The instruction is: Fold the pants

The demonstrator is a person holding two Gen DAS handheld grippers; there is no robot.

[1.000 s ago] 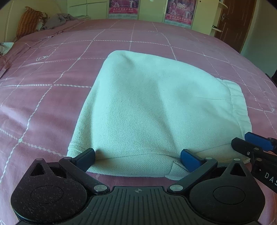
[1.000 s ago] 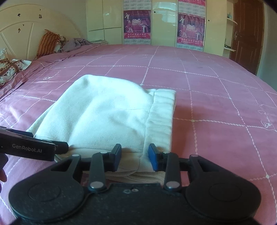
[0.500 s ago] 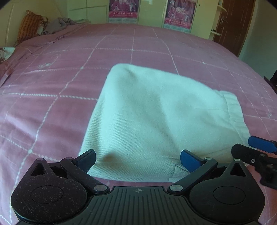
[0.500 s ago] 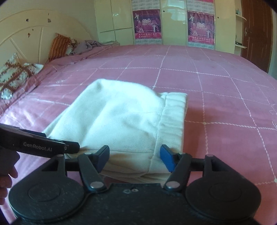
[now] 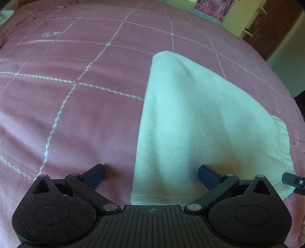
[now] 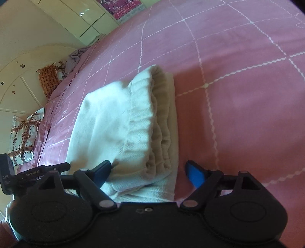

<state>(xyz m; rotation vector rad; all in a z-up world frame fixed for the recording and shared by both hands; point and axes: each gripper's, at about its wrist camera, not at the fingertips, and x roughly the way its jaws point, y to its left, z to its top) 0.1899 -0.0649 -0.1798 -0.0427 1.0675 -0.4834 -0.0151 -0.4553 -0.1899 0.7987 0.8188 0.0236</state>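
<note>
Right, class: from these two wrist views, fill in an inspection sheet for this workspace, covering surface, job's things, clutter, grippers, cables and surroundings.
Surface: pink bedspread with white zigzag grid lines, lightly wrinkled.
Job's things: white pants folded into a compact stack, elastic waistband on top at one edge.
Clutter: patterned pillows and a grey garment at the bed's head end.
Grippers: left gripper open, straddling the stack's near corner; right gripper open after its jaws have just been opening, the stack's edge between them, pads not pressing.
Cables: nothing seen.
Surroundings: cream headboard, wardrobe with posters, brown door.
</note>
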